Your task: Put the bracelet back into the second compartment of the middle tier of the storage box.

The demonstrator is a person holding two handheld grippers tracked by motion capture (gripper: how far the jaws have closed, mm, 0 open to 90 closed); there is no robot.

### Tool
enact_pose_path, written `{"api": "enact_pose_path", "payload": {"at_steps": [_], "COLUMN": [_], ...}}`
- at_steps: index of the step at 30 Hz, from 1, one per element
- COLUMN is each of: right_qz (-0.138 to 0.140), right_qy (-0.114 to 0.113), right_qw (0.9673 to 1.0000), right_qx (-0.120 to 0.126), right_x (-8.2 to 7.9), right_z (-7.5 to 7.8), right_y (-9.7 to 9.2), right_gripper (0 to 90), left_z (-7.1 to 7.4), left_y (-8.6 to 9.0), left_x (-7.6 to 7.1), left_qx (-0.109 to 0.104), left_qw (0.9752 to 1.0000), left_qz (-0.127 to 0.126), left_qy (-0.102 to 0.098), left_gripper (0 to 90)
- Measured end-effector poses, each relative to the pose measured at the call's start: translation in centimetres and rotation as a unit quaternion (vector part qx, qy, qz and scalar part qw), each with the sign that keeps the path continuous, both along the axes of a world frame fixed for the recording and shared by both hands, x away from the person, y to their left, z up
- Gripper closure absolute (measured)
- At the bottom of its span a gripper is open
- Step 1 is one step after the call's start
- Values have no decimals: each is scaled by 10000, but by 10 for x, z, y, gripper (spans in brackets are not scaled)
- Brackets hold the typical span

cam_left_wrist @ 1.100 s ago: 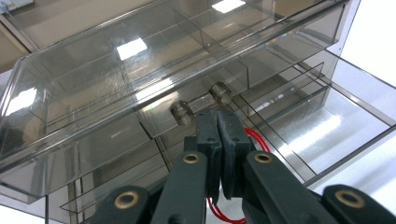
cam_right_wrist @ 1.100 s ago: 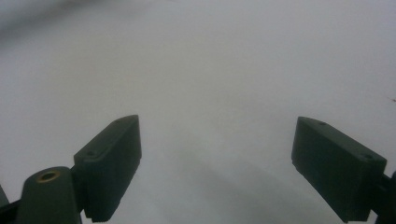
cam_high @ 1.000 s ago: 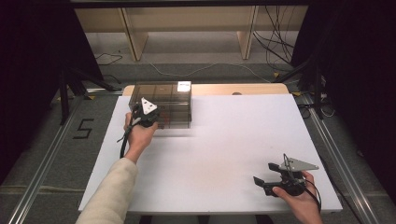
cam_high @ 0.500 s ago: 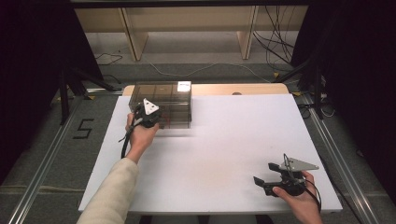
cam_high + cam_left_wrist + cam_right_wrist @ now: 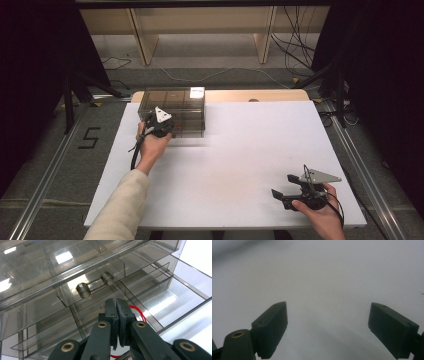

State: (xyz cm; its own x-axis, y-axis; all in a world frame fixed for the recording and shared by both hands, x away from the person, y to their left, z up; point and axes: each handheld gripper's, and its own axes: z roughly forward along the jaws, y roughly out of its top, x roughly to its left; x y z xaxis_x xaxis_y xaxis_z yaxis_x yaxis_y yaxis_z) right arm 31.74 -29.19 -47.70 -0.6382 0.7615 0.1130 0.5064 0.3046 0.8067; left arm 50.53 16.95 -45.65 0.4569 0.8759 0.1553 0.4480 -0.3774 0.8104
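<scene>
Nearest the person, at the front right corner of the flat white surface (image 5: 240, 150), the right hand (image 5: 320, 212) holds the right tool (image 5: 281, 196) low over the board. Its two black jaws stand wide apart with nothing between them; the right gripper view looks past them onto bare white board. A grey three-cornered plate sits on top of this tool, and a black cable loops from it around the wrist.

Farther in and on the left, a forearm in a cream sleeve (image 5: 120, 210) reaches up the surface to the left hand (image 5: 152, 145), which carries the left tool (image 5: 162, 127) against the front face of a smoky transparent plastic drawer box (image 5: 172, 102). In the left gripper view the left tool (image 5: 117, 303) has its jaws pressed together, pad against pad, with no object seen between them; a thin red wire (image 5: 137, 313) curves just behind the tips. The tips sit just below a clear bar handle with two round knobs (image 5: 95, 285) on one drawer front, close to it but not around it. Clear dividers split the drawers into compartments.

The box stands at the far left of the surface, near its back edge. Beyond lie a grey floor (image 5: 210, 77), loose cables and light wooden frame legs (image 5: 142, 37).
</scene>
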Motion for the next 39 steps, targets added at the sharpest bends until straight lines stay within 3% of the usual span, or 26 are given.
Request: {"api": "enact_pose_path", "payload": {"at_steps": [9, 20, 26, 36, 39], "right_qz": [9, -1, 2, 7, 7], "right_qy": [1, 15, 15, 8, 3], "right_qw": [10000, 10000, 10000, 10000, 10000], "right_qx": [3, 4, 5, 5, 2], "right_x": [0, 0, 0, 0, 0], "right_z": [0, 0, 0, 0, 0], "right_y": [0, 0, 0, 0, 0], "right_gripper": [168, 167, 168, 168, 168], "left_z": [-4, -6, -5, 2, 7], "left_y": [0, 0, 1, 6, 8], "left_x": [2, 5, 4, 0, -2], "left_qx": [70, 80, 105, -49, -237], "left_qw": [9998, 9997, 9997, 9998, 9994], "left_qz": [10, 48, 89, 178, 259], "left_qy": [187, 205, 184, 95, 63], "left_gripper": [878, 867, 816, 750, 710]}}
